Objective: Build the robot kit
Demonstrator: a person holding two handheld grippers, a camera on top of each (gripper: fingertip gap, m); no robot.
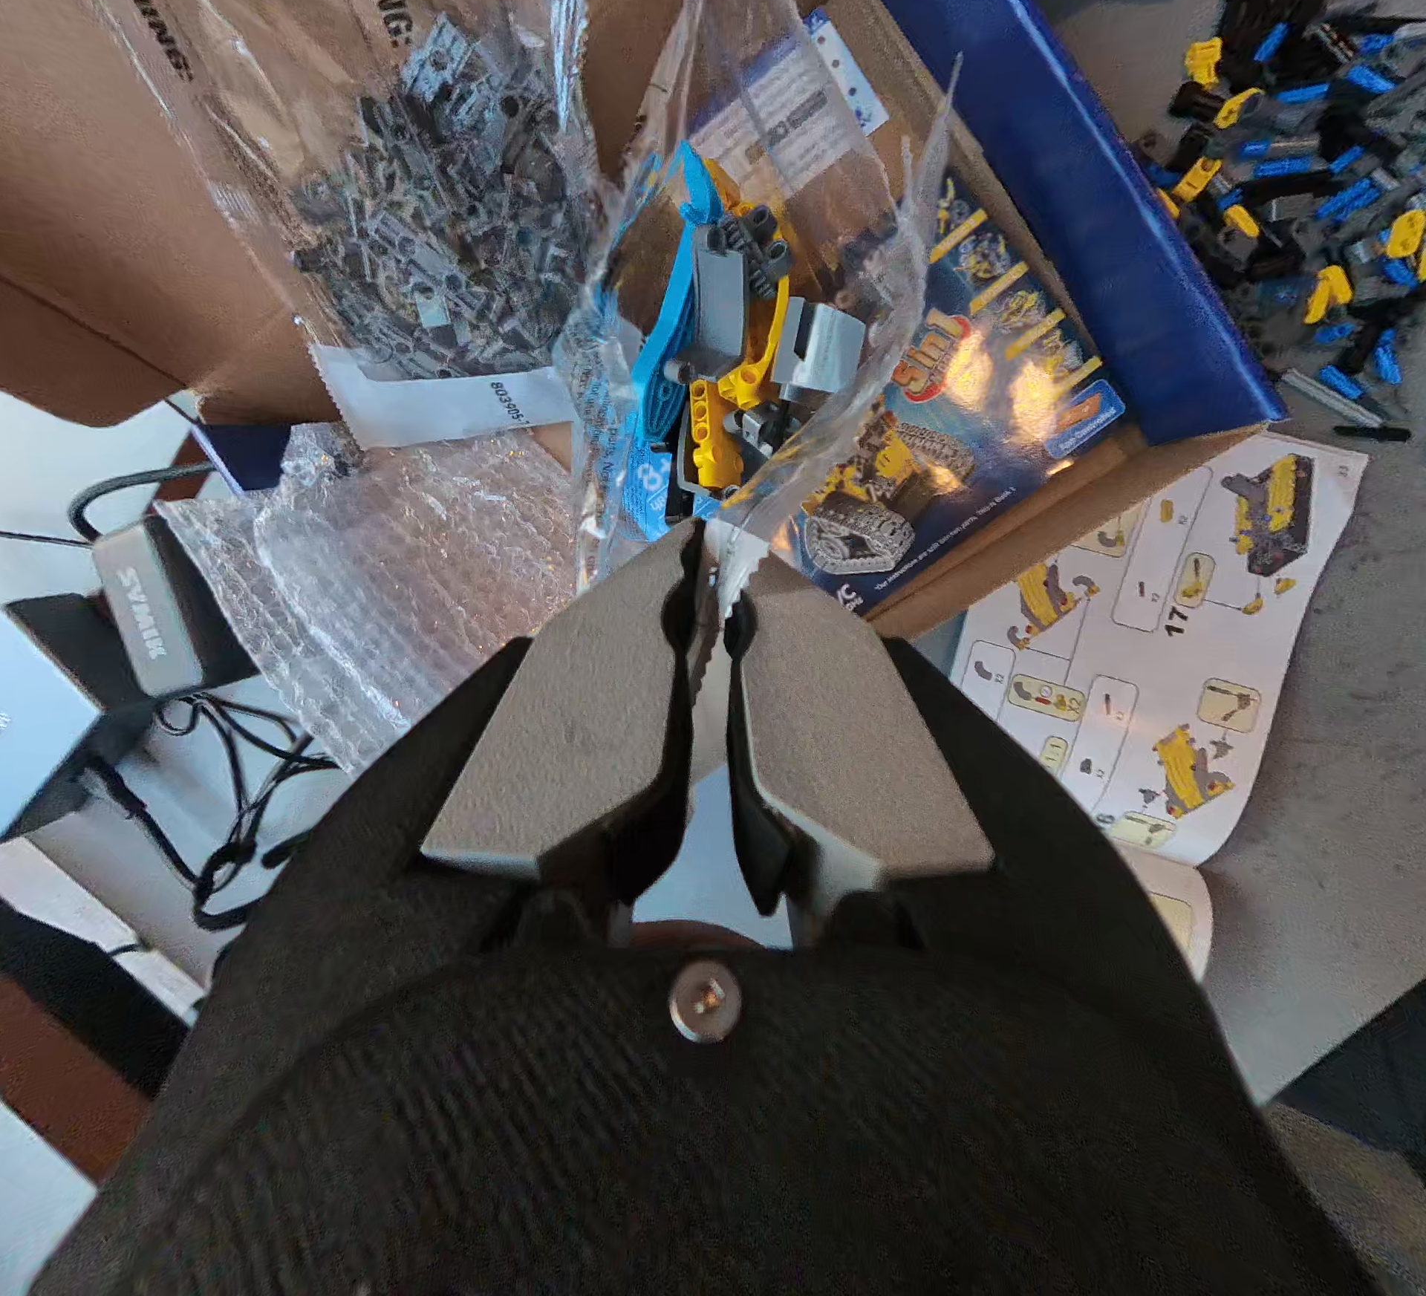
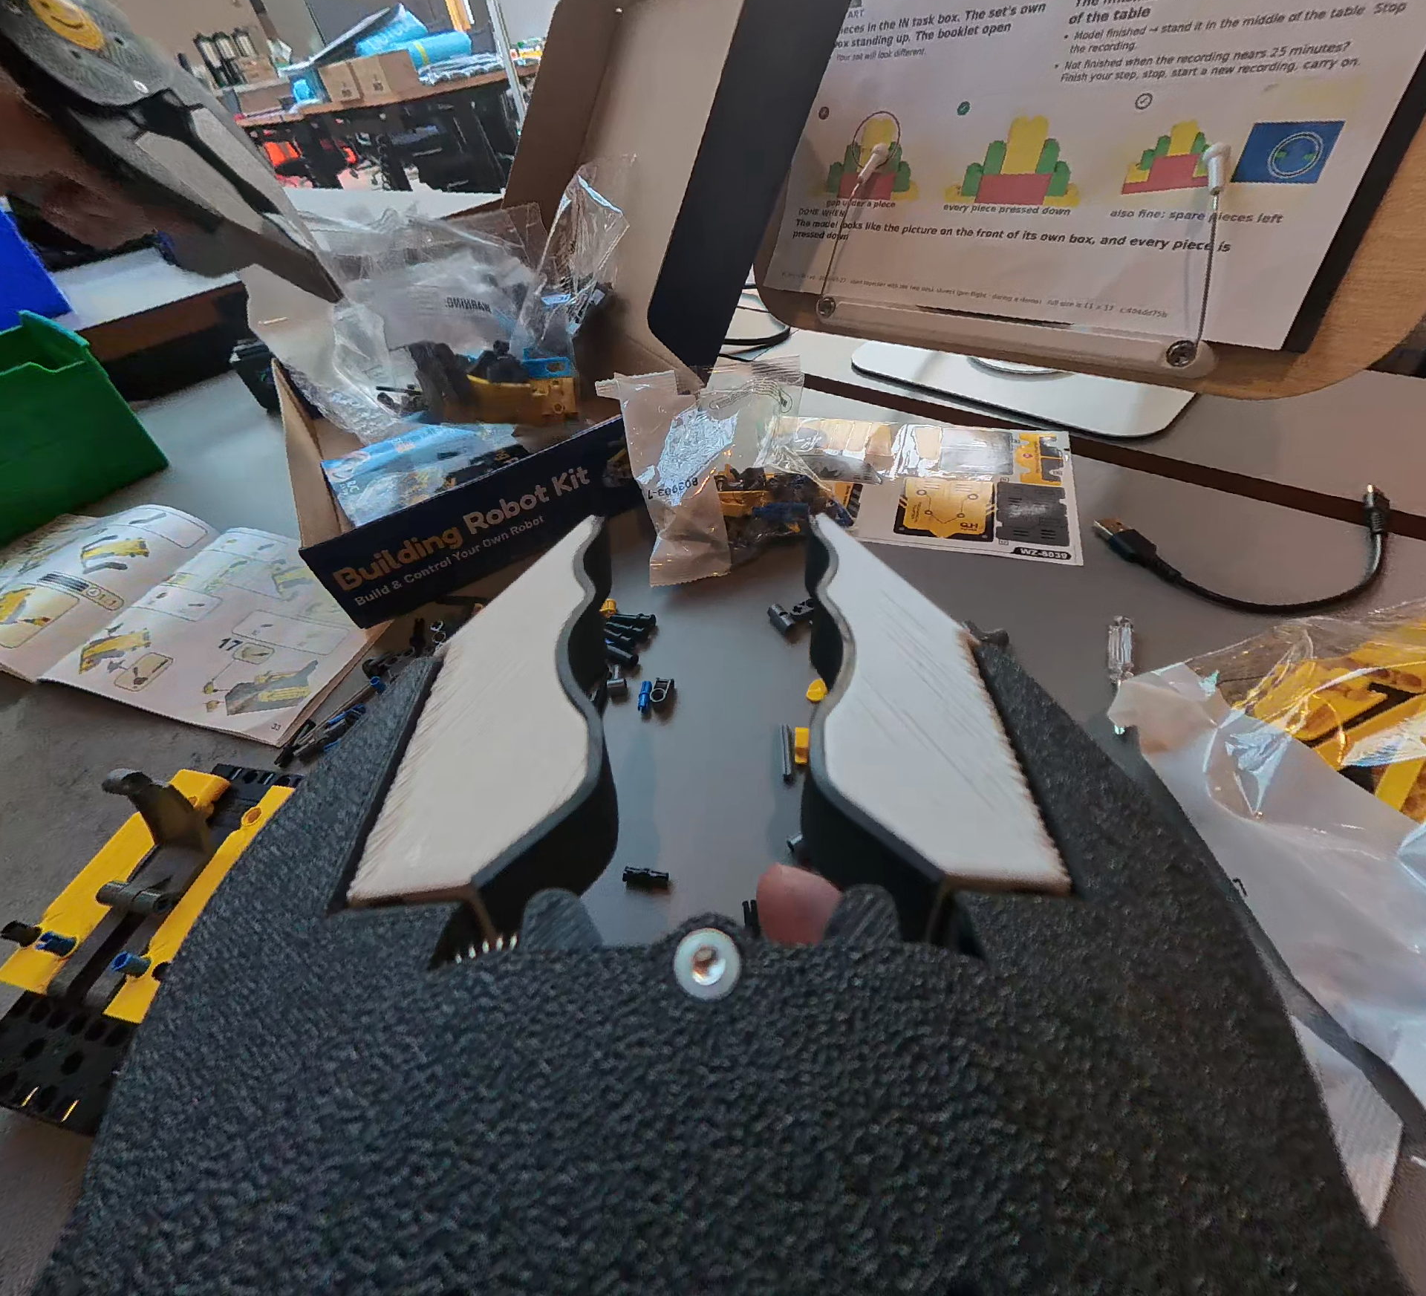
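My left gripper [image 1: 714,541] is shut on the crimped edge of a clear plastic bag [image 1: 741,333] that holds yellow, blue and grey building pieces. The bag hangs over the open cardboard kit box [image 1: 1065,179]. The right wrist view shows the same gripper [image 2: 309,271] pinching that bag [image 2: 463,302] above the box [image 2: 463,526]. My right gripper [image 2: 706,534] is open and empty, low over the dark table. A small sealed bag of pieces [image 2: 694,487] lies just beyond its fingertips. Loose black, blue and yellow pins [image 2: 633,634] lie between its fingers on the table.
A bag of grey pieces [image 1: 432,217] and bubble wrap [image 1: 370,580] lie in the box. An open instruction booklet [image 2: 154,611], a sticker sheet [image 2: 988,487], a partly built yellow and black model [image 2: 116,912], a green bin [image 2: 54,425], a cable [image 2: 1235,564] and another bag [image 2: 1312,757] surround me. About 35 cm separates my left fingertips from my right.
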